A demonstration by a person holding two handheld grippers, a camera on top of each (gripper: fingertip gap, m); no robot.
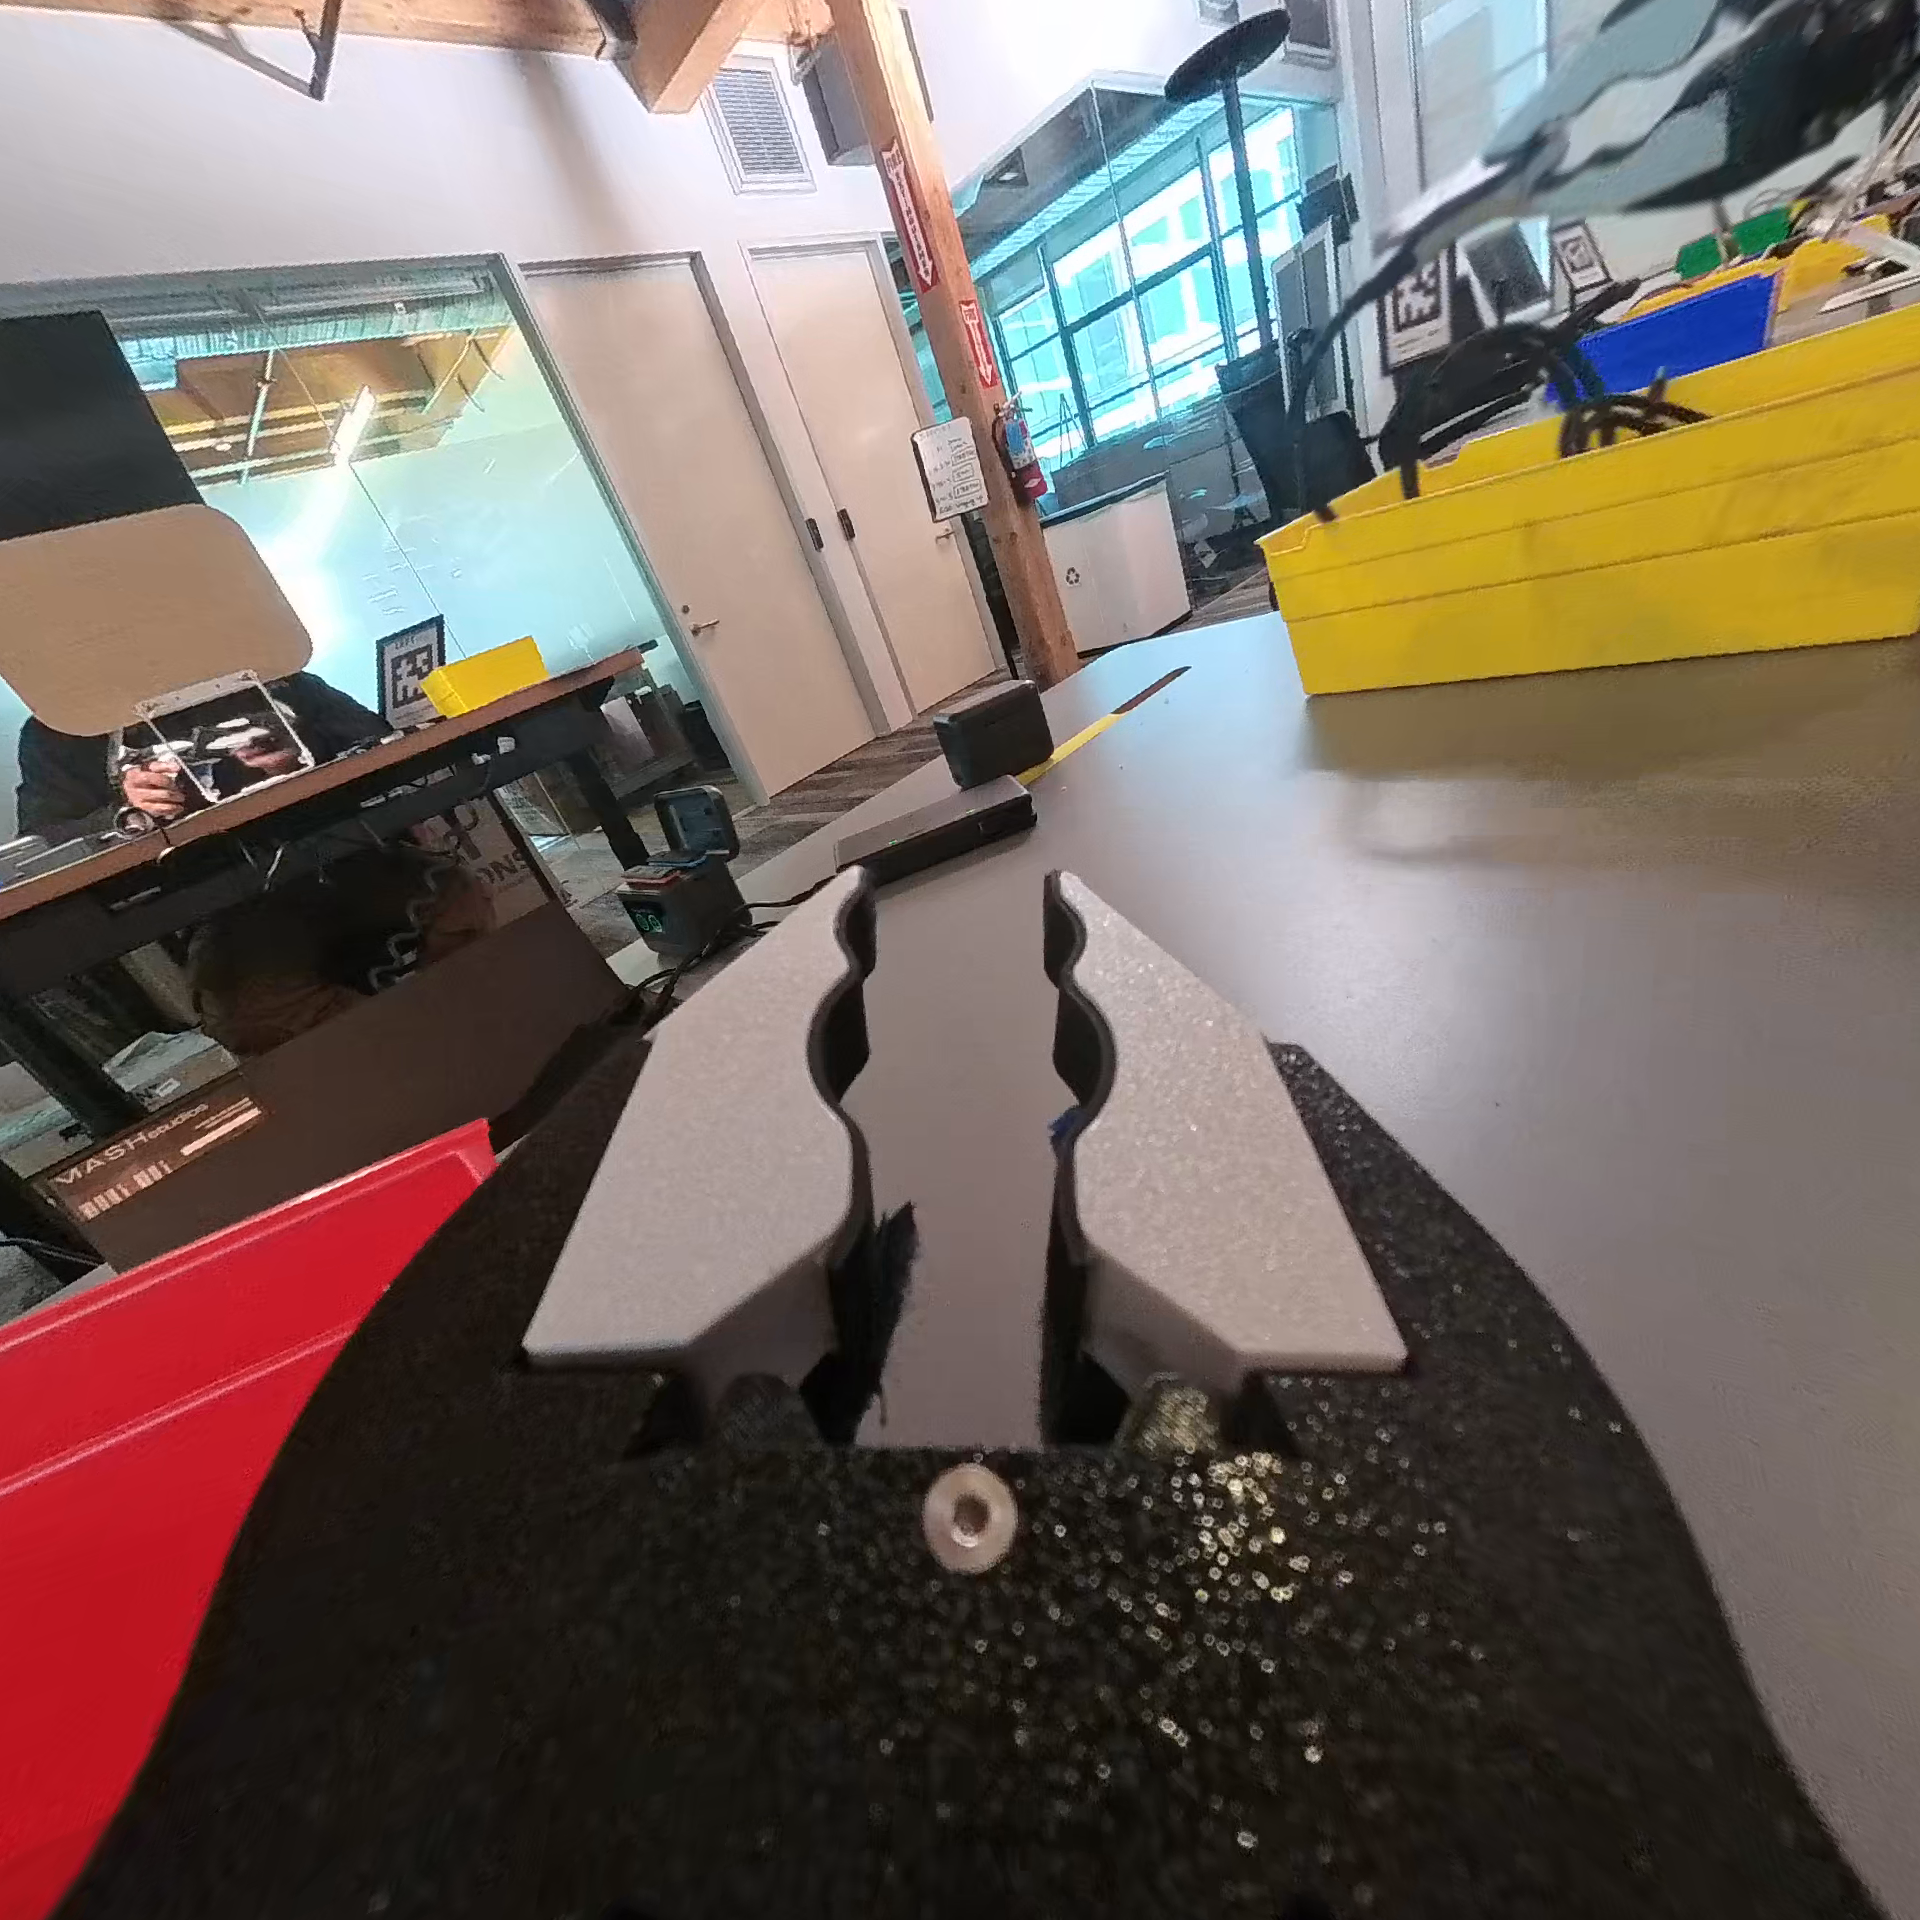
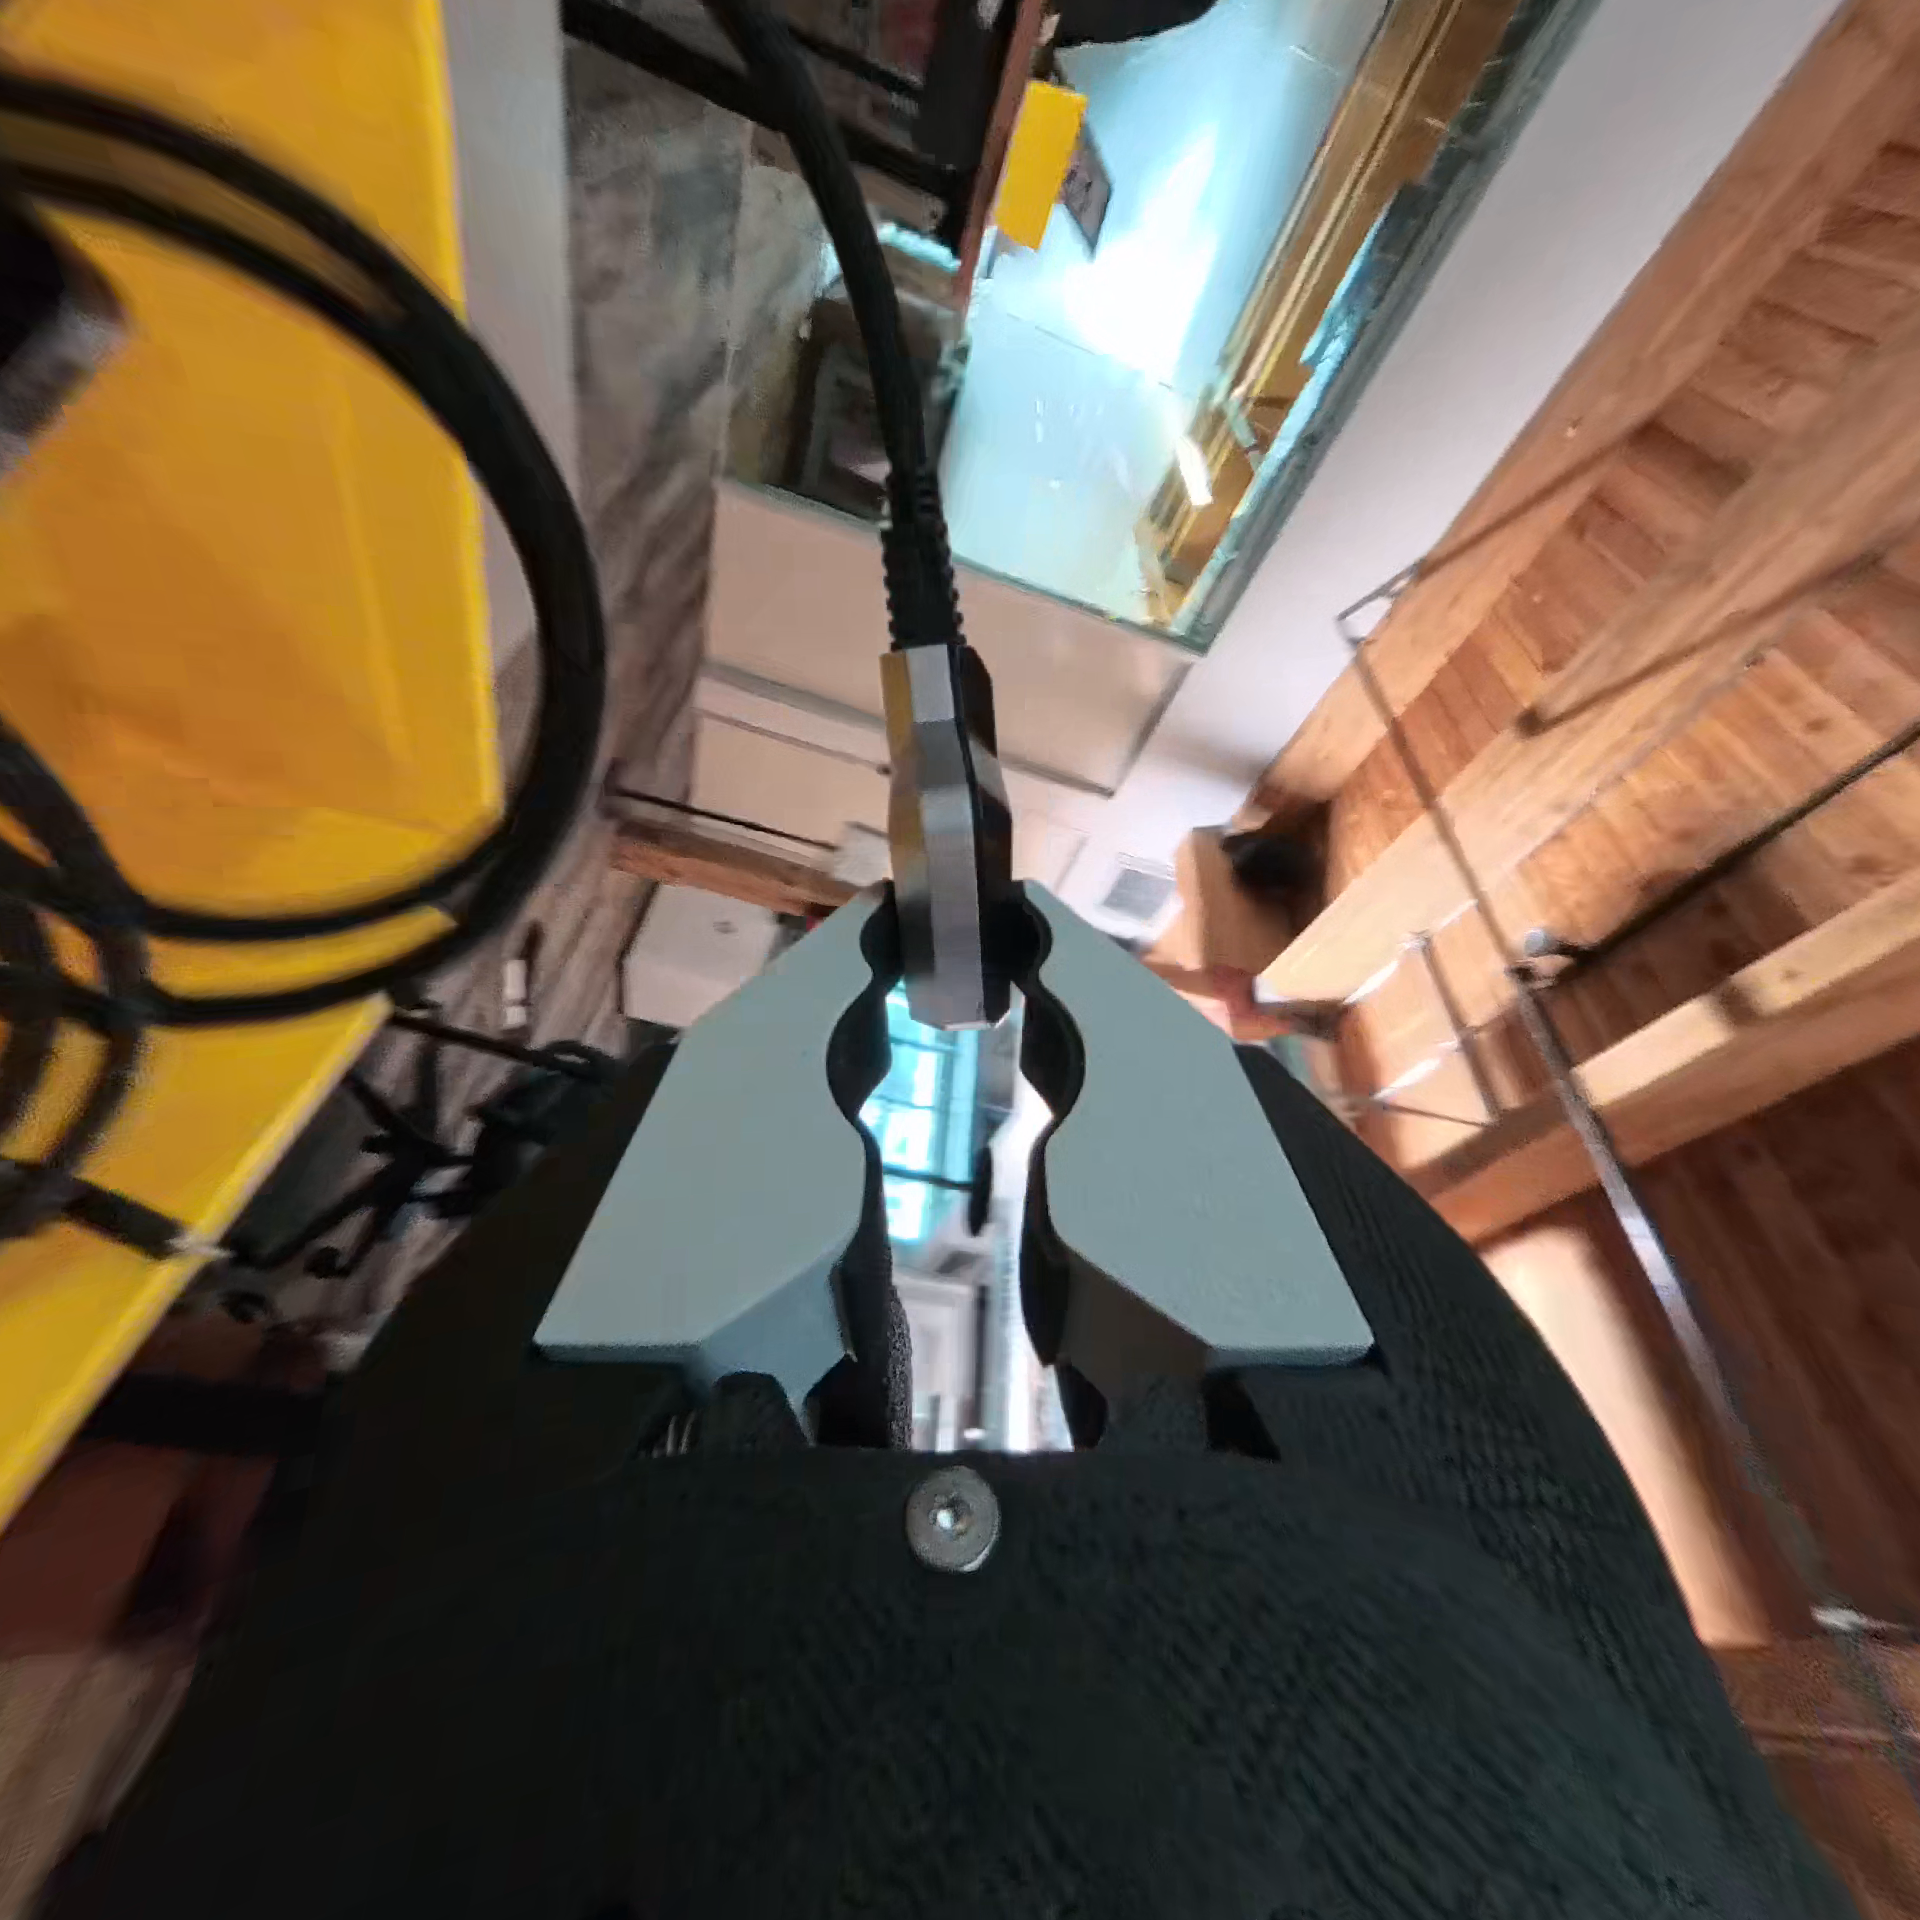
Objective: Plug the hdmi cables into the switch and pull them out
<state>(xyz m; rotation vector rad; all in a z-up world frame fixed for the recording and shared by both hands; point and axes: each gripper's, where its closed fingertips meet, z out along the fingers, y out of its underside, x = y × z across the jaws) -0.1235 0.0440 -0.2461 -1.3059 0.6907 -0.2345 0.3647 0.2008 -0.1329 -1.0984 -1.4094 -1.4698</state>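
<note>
While both wrist views recorded the same instant, the parts stood as listed.
Left gripper: lay low over the dark grey table; its two grey fingers stood apart, with only bare tabletop between them.
Switch: a flat black box lying on the table just ahead of the left fingertips, untouched by them; a small black block sat right behind it, beside a strip of yellow tape.
Right gripper: raised well off the table and turned sideways; its fingertips were clamped on the silver and black HDMI plug, which stuck out forward beyond them.
HDMI cable: black and braided, running up and away from the plug.
Yellow bin: stood on the table to the right, with coils of black cable inside it.
Red bin: at the lower left, beside the left gripper.
</note>
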